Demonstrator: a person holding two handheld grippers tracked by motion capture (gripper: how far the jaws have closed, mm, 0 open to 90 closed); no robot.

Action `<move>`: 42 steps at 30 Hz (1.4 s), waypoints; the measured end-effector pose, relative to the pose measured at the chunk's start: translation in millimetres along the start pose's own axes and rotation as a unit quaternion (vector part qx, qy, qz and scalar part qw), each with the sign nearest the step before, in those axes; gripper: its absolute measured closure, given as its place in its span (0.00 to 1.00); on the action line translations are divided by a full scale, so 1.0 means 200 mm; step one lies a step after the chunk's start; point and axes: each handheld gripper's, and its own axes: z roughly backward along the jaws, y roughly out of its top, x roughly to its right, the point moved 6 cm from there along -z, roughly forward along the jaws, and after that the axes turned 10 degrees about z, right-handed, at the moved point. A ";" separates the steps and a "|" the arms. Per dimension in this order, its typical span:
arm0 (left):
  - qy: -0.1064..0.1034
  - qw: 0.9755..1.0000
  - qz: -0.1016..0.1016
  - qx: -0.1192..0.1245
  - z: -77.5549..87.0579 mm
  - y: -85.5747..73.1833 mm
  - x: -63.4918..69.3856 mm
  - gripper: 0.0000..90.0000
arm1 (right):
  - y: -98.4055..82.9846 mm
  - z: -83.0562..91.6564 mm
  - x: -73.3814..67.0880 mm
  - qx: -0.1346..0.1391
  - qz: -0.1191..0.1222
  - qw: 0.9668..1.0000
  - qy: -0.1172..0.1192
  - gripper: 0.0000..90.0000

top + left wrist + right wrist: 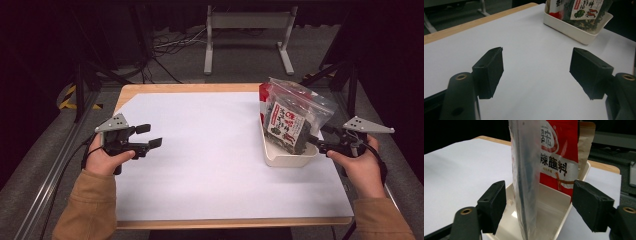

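Note:
A clear bag of dark dried greens (pixel 295 120) stands in a cream tray (pixel 287 159) at the table's right, with a red packet (pixel 265 95) behind it. My right gripper (pixel 314 141) sits at the tray's right end, open. In the right gripper view the clear bag's edge (pixel 526 182) stands between the wide jaws, touching neither pad, with the red packet (pixel 560 157) beyond. My left gripper (pixel 149 136) hovers over the white sheet at the left, open and empty. From the left gripper view the tray (pixel 576 28) and the bag (pixel 584 10) lie far ahead.
A white sheet (pixel 200 150) covers the wooden table (pixel 150 90). A metal stand (pixel 247 35) and cables are on the floor beyond the far edge.

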 end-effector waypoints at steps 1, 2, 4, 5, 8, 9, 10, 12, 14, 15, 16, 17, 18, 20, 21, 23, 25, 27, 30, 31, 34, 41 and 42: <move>-0.001 1.000 -0.003 -0.001 0.00 -0.01 0.01 0.30 | 0.00 0.01 0.00 0.000 0.004 1.000 0.000 0.30; -0.001 1.000 -0.003 -0.001 0.00 -0.01 0.01 0.29 | 0.00 0.01 0.00 0.000 0.004 1.000 0.000 0.30; -0.004 1.000 0.006 -0.003 0.00 -0.02 0.02 0.29 | 0.01 0.05 -0.03 0.001 0.014 1.000 0.003 0.28; -0.001 1.000 0.003 -0.005 0.01 -0.03 0.03 0.29 | 0.01 0.06 -0.04 0.001 0.018 1.000 0.005 0.28; 0.001 1.000 0.001 -0.003 0.03 -0.04 0.03 0.28 | 0.00 0.09 -0.07 0.001 0.026 1.000 0.008 0.28; 0.001 1.000 0.004 -0.002 0.03 -0.04 0.03 0.28 | 0.00 0.10 -0.08 0.002 0.031 0.999 0.011 0.28; 0.001 1.000 0.004 -0.001 0.04 -0.05 0.04 0.28 | 0.00 0.11 -0.10 0.003 0.034 0.999 0.015 0.28; 0.003 1.000 0.004 -0.001 0.05 -0.06 0.05 0.28 | 0.00 0.13 -0.13 0.004 0.045 0.999 0.023 0.27; 0.000 1.000 0.003 -0.001 0.06 -0.07 0.06 0.28 | 0.00 0.15 -0.16 0.007 0.055 0.998 0.032 0.27; 0.002 1.000 0.003 0.003 0.07 -0.07 0.06 0.28 | 0.00 0.15 -0.17 0.010 0.059 0.998 0.035 0.27; 0.003 1.000 0.003 0.003 0.07 -0.07 0.07 0.28 | 0.01 0.15 -0.19 0.012 0.062 0.997 0.039 0.26; 0.004 1.000 -0.001 0.003 0.08 -0.07 0.07 0.27 | 0.01 0.16 -0.20 0.015 0.065 0.997 0.043 0.26; 0.003 1.000 0.001 0.005 0.08 -0.08 0.08 0.27 | 0.01 0.16 -0.21 0.017 0.066 0.997 0.046 0.26; 0.002 1.000 -0.005 0.005 0.09 -0.09 0.08 0.27 | 0.01 0.15 -0.24 0.023 0.072 0.996 0.056 0.26; -0.001 1.000 0.001 0.004 0.09 -0.09 0.09 0.27 | 0.01 0.15 -0.26 0.024 0.076 0.995 0.061 0.26; 0.001 1.000 -0.006 0.004 0.09 -0.10 0.10 0.26 | 0.01 0.14 -0.30 0.028 0.081 0.994 0.073 0.26; 0.006 1.000 -0.007 0.005 0.09 -0.12 0.10 0.25 | 0.00 0.12 -0.34 0.030 0.087 0.992 0.081 0.25; 0.005 1.000 -0.005 0.005 0.09 -0.13 0.11 0.24 | 0.00 0.11 -0.36 0.033 0.091 0.992 0.085 0.25; 0.001 1.000 -0.006 0.005 0.08 -0.16 0.13 0.23 | -0.01 0.08 -0.42 0.052 0.094 0.989 0.097 0.25; 0.001 1.000 -0.006 0.005 0.08 -0.16 0.13 0.23 | -0.01 0.08 -0.42 0.052 0.094 0.989 0.097 0.25; 0.000 1.000 0.000 0.006 0.07 -0.19 0.13 0.23 | -0.03 0.04 -0.46 0.061 0.089 0.988 0.110 0.25; 0.000 1.000 0.016 0.025 0.10 -0.21 0.11 0.23 | -0.10 -0.03 -0.54 0.065 0.094 0.985 0.129 0.25; 0.000 1.000 0.014 0.028 0.11 -0.21 0.10 0.22 | -0.11 -0.05 -0.55 0.064 0.093 0.985 0.132 0.25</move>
